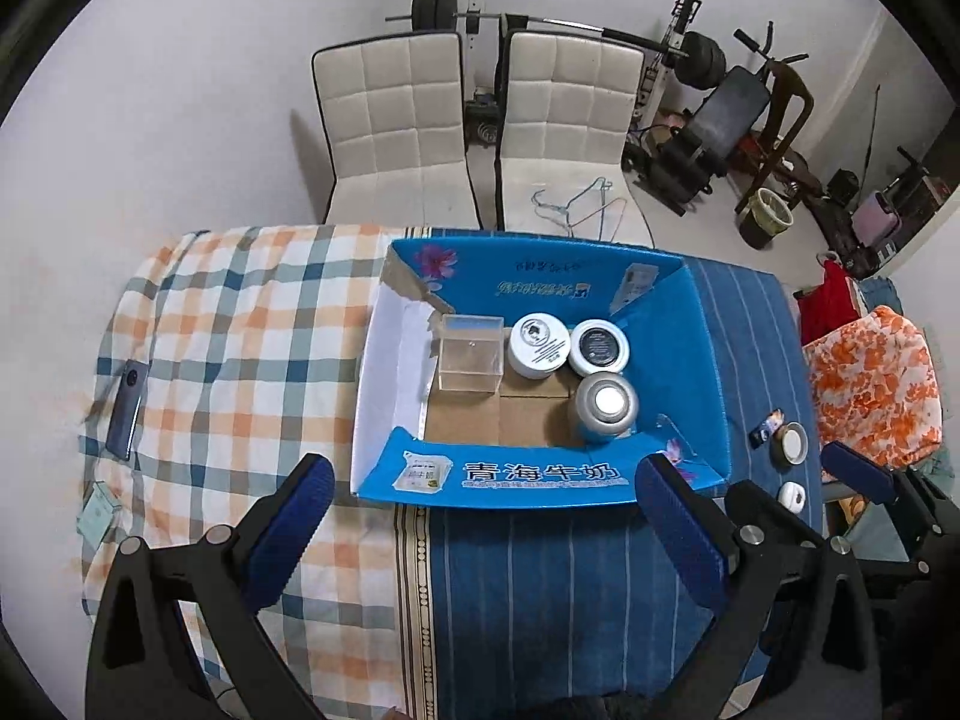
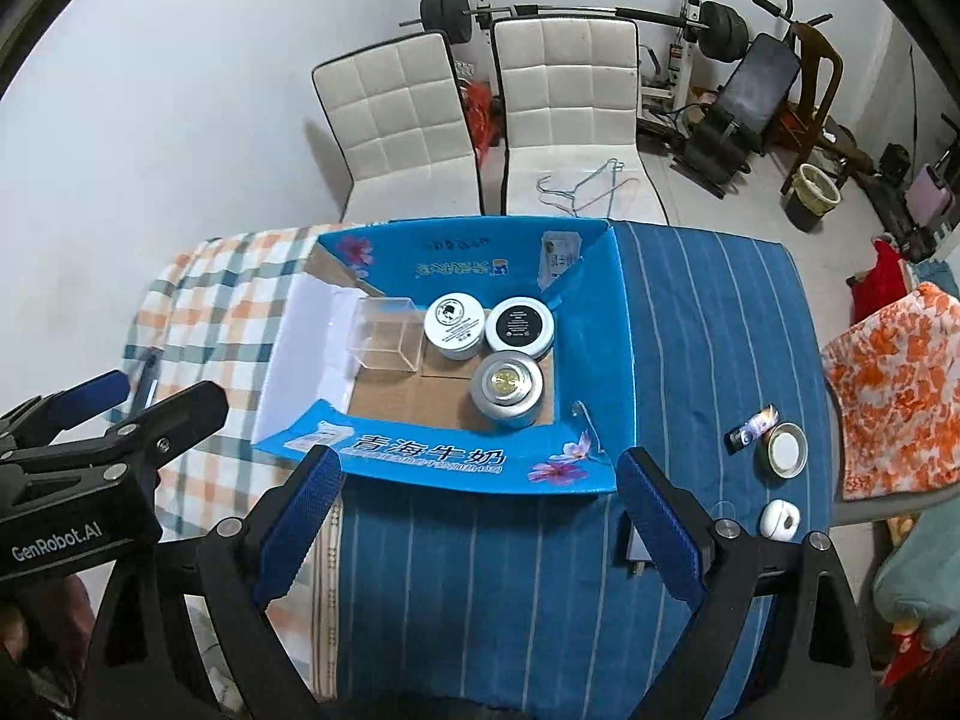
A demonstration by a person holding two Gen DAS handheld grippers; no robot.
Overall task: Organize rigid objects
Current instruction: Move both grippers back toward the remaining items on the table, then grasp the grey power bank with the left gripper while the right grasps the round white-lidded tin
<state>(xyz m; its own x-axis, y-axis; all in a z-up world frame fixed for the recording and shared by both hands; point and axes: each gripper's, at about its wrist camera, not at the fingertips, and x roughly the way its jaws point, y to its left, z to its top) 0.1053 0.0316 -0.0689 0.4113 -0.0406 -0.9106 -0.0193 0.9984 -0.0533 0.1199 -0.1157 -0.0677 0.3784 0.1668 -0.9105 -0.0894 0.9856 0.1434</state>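
An open blue cardboard box (image 1: 540,483) (image 2: 456,462) sits mid-table. Inside it are a clear plastic cube (image 1: 471,354) (image 2: 389,341), a white jar (image 1: 538,343) (image 2: 454,324), a black-lidded jar (image 1: 599,346) (image 2: 519,324) and a silver tin (image 1: 606,407) (image 2: 509,390). My left gripper (image 1: 480,540) is open and empty, just before the box's near wall. My right gripper (image 2: 480,531) is open and empty, also before the box. On the blue cloth to the right lie a small round tin (image 2: 787,449) (image 1: 793,443), a small dark card-like item (image 2: 750,427) (image 1: 768,427) and a white earbud case (image 2: 779,519) (image 1: 792,498).
A phone (image 1: 126,399) and a small green-white packet (image 1: 99,515) lie on the checked cloth at left. A grey flat item (image 2: 636,546) lies under my right finger. Two white chairs (image 1: 480,120) stand behind the table. An orange-patterned cushion (image 2: 900,384) is at right.
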